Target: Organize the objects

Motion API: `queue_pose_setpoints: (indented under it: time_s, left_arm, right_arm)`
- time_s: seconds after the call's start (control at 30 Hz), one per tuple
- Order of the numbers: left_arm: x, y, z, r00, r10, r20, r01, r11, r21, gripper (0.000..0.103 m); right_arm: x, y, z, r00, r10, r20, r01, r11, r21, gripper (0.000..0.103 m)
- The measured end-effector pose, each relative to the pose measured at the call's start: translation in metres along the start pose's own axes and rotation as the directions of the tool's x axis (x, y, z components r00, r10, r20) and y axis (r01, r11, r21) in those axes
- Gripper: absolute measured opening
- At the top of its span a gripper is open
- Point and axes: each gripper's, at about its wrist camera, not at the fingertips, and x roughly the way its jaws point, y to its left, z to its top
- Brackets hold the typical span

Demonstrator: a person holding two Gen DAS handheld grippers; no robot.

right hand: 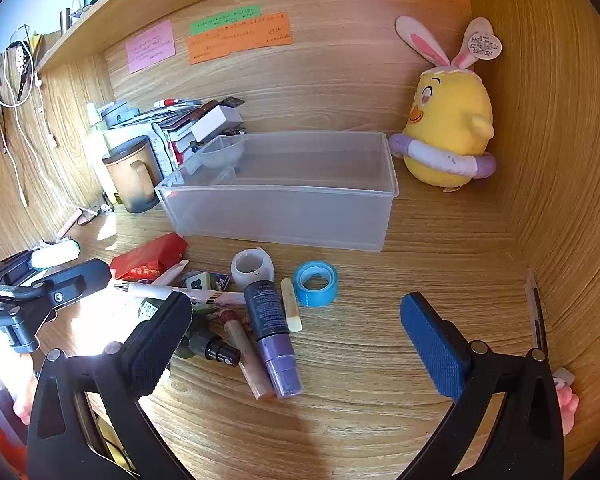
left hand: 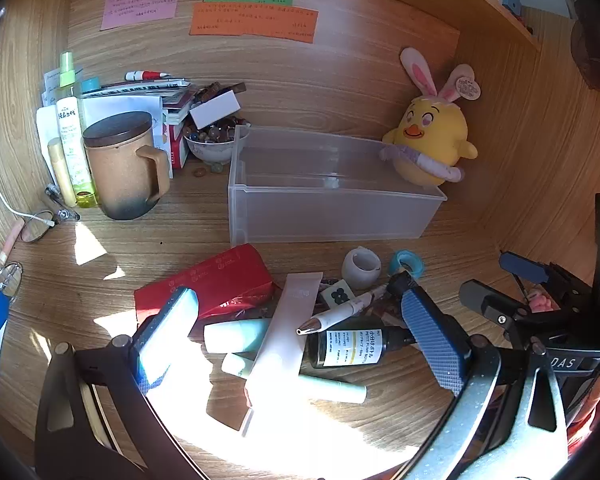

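Note:
A clear plastic bin stands empty at the back of the wooden desk. In front of it lies a pile: a red packet, a white pen, a dark dropper bottle, mint tubes, a blue tape roll, a white ring cup and a purple-capped tube. My left gripper is open above the pile, holding nothing. My right gripper is open over the tubes, holding nothing.
A yellow plush chick sits at the back right corner. A brown lidded mug, bottles, a bead bowl and stacked books stand at the back left. Glasses and a cable lie at the left.

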Motion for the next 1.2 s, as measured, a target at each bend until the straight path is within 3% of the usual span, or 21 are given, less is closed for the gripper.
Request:
queue_pose_setpoints:
  time_s: [1.2]
  left_arm:
    - [-0.0048,-0.0077,-0.0012,1.000,-0.006,0.014,0.006,1.000,0.012,0.103]
  right_arm:
    - [0.0010,-0.0087,0.0035,1.000,0.029,-0.008,-0.028,0.998,0.048,0.103]
